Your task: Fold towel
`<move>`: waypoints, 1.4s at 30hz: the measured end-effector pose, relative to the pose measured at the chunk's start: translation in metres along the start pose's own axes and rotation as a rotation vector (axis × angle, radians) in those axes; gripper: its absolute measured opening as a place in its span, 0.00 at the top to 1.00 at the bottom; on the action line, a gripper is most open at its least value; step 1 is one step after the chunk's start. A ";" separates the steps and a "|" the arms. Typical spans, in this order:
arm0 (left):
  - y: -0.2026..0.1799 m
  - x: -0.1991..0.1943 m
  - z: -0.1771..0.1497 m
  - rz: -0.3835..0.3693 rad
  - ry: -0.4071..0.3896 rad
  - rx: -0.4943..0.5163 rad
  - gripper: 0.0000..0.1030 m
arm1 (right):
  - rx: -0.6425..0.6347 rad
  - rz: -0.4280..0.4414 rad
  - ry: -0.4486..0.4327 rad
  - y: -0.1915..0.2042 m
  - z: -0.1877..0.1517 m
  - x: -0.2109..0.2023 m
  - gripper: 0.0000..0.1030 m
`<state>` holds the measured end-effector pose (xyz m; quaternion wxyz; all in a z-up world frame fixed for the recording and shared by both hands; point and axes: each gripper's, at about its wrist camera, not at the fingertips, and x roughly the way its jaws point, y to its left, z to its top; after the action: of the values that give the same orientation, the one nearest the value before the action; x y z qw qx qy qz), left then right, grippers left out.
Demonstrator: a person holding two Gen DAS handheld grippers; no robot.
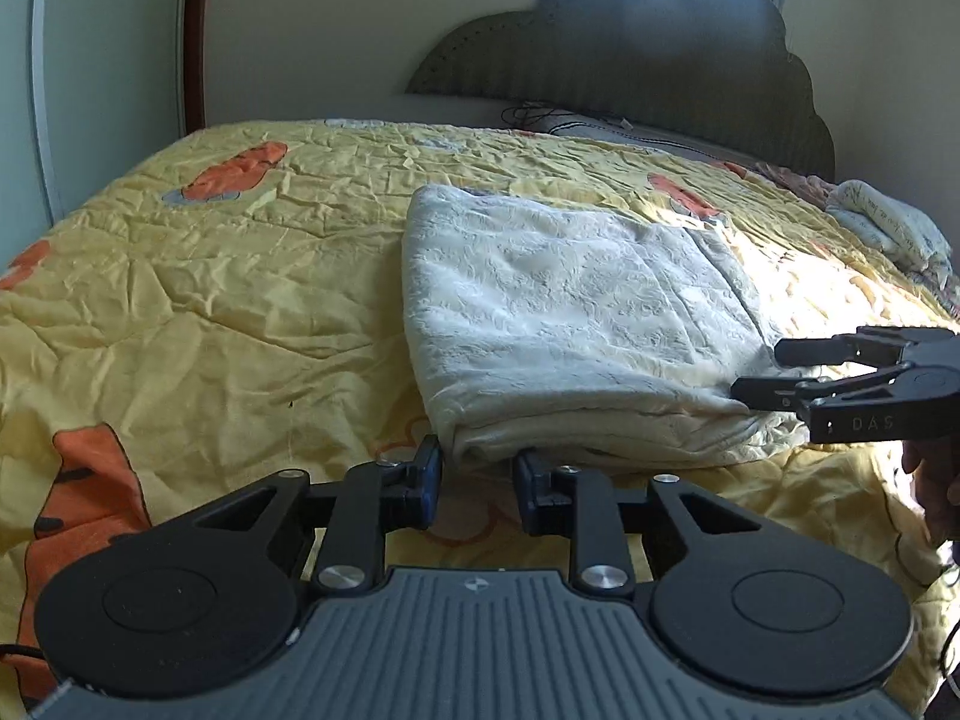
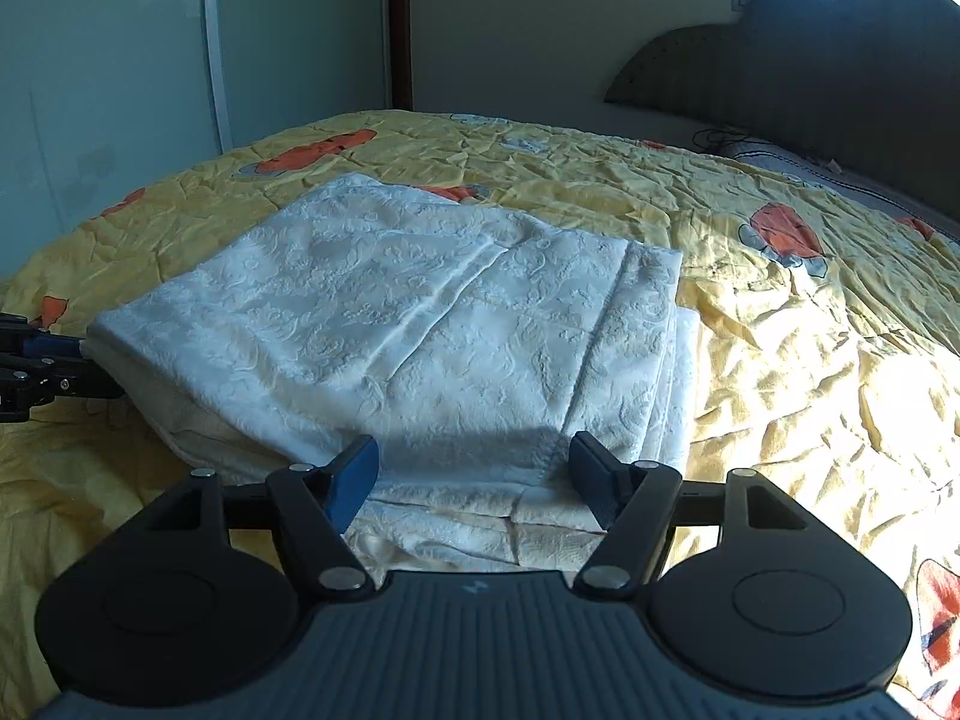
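Note:
A white embossed towel (image 1: 570,312) lies folded into a thick rectangle on the bed. In the left wrist view my left gripper (image 1: 479,480) is open, and the towel's near left corner sits right at its fingertips. My right gripper (image 1: 759,371) comes in from the right at the towel's near right edge, fingers apart. In the right wrist view the towel (image 2: 420,324) fills the middle. My right gripper (image 2: 474,471) is open wide there, its fingers straddling the layered near edge. At the far left my left gripper (image 2: 84,367) touches the towel's corner.
The bed carries a wrinkled yellow quilt (image 1: 210,276) with orange cartoon prints. Behind it stand a dark scalloped headboard (image 1: 660,60), a grey pillow (image 1: 630,135) and a crumpled cloth (image 1: 888,222). A wardrobe door (image 2: 108,90) lines the left. A hand (image 1: 936,480) holds the right gripper.

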<state>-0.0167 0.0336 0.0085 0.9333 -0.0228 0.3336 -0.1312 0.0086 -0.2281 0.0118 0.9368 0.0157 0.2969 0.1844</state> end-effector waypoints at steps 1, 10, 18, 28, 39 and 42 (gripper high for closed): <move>0.005 -0.002 0.002 -0.026 -0.003 -0.047 0.71 | 0.001 0.000 0.000 0.000 0.000 0.000 0.32; -0.001 -0.007 0.002 -0.012 -0.042 -0.035 0.59 | 0.008 0.002 0.000 0.000 0.000 -0.001 0.32; -0.004 0.013 -0.005 0.062 -0.055 0.031 0.61 | 0.014 0.035 0.001 -0.006 0.000 0.000 0.31; 0.009 -0.032 -0.002 -0.037 -0.087 0.085 0.51 | 0.283 0.173 -0.041 -0.055 0.022 -0.023 0.30; -0.021 0.098 0.123 -0.017 -0.149 0.105 0.24 | 0.563 0.046 -0.008 -0.126 0.103 0.067 0.23; -0.020 0.147 0.137 0.053 -0.027 0.108 0.28 | 0.545 0.070 0.087 -0.130 0.099 0.091 0.28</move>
<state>0.1746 -0.0298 0.0269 0.9406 0.0348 0.3140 -0.1241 0.1770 -0.3087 0.0250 0.8775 0.2696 0.3746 0.1304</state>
